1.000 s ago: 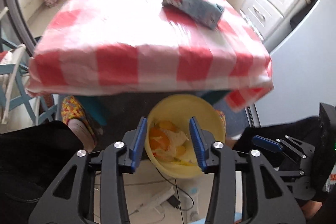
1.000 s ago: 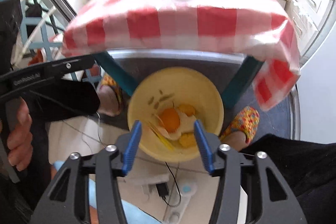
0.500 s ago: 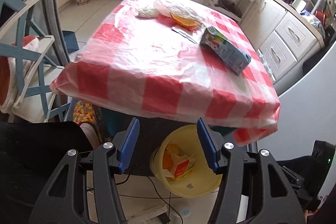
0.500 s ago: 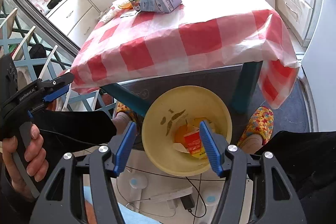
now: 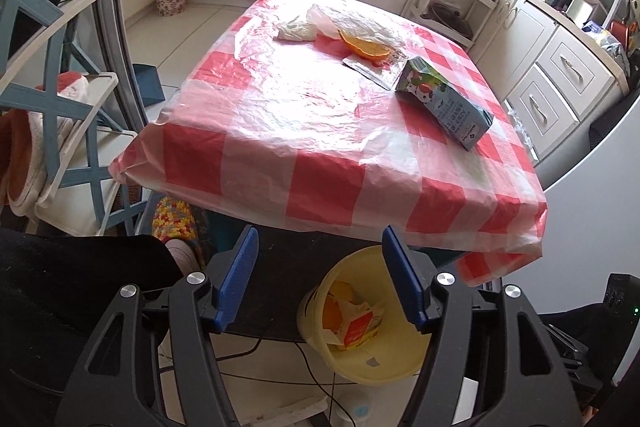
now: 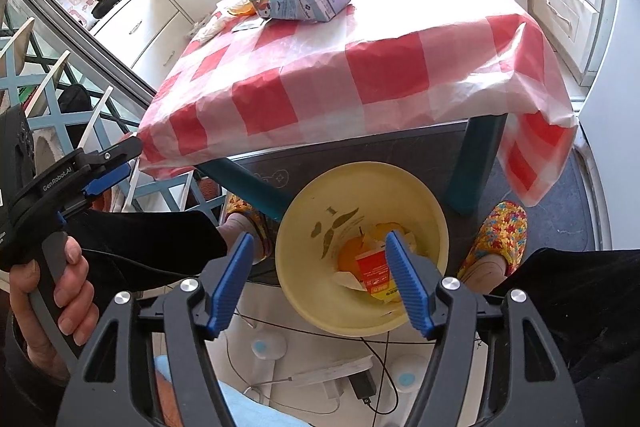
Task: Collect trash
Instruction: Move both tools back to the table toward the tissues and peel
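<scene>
Jaws on both the left gripper [image 5: 318, 277] and right gripper [image 6: 318, 283] have just been opening and stand apart, empty. Remaining trash sits well away on the tabletop [image 5: 320, 131]: a juice carton [image 5: 444, 103], orange peel [image 5: 364, 49], a crumpled bag [image 5: 320, 23]. Likely risks: thin plastic slipping free, or a dropped carton missing the yellow bin [image 6: 360, 247] half-tucked under the table's edge.
</scene>
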{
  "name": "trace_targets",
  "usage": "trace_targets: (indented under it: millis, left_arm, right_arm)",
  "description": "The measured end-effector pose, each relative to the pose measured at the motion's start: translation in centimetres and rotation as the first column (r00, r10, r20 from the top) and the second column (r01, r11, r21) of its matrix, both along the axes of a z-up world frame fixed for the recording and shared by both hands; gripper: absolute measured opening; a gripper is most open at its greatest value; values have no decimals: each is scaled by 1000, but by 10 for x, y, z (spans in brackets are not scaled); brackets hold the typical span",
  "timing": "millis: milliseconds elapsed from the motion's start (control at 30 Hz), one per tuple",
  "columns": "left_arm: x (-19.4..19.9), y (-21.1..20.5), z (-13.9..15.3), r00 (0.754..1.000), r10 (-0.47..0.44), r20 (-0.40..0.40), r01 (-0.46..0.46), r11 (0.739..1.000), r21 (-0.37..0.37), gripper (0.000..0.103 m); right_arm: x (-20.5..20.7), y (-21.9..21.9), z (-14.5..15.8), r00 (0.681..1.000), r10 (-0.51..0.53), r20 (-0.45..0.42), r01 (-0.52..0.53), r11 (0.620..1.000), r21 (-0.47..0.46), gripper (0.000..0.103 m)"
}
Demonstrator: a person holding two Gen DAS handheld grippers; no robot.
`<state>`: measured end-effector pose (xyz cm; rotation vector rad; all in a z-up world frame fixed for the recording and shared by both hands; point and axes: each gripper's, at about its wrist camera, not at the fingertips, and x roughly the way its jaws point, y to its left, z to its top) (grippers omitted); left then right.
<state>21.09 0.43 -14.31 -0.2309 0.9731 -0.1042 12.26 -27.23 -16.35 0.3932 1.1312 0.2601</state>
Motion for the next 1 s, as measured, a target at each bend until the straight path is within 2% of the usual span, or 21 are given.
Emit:
trace_targets:
  millis: [233, 400, 567, 700, 800, 1000]
  left_arm:
    - [0, 7, 2, 999, 46, 23, -47, 999, 15, 65]
    - [-3, 11, 10, 995, 78, 67, -80, 996, 25, 69]
    - [-5, 8, 14, 993, 77, 91, -82, 995, 50, 72]
    - [-5, 9, 18, 992, 74, 98, -78, 996, 42, 72]
    - [4, 9, 27, 991, 62, 117, -66, 997, 31, 77]
    - [43, 19, 45, 987, 49, 150, -63, 994, 84, 78]
  right_arm:
    - [1, 0, -1, 1000, -5, -5, 5, 1000, 10, 67]
    - [-2, -4, 9, 999, -22, 49, 20, 999, 38, 67]
    - [-1, -4, 10, 998, -26, 53, 24, 999, 45, 67]
    - [-2, -4, 15, 997, -34, 76, 31, 999, 44, 67]
    - [-4, -1, 23, 994, -27, 106, 23, 999, 40, 67]
    - [13, 8, 40, 987, 18, 157, -22, 999, 29, 68]
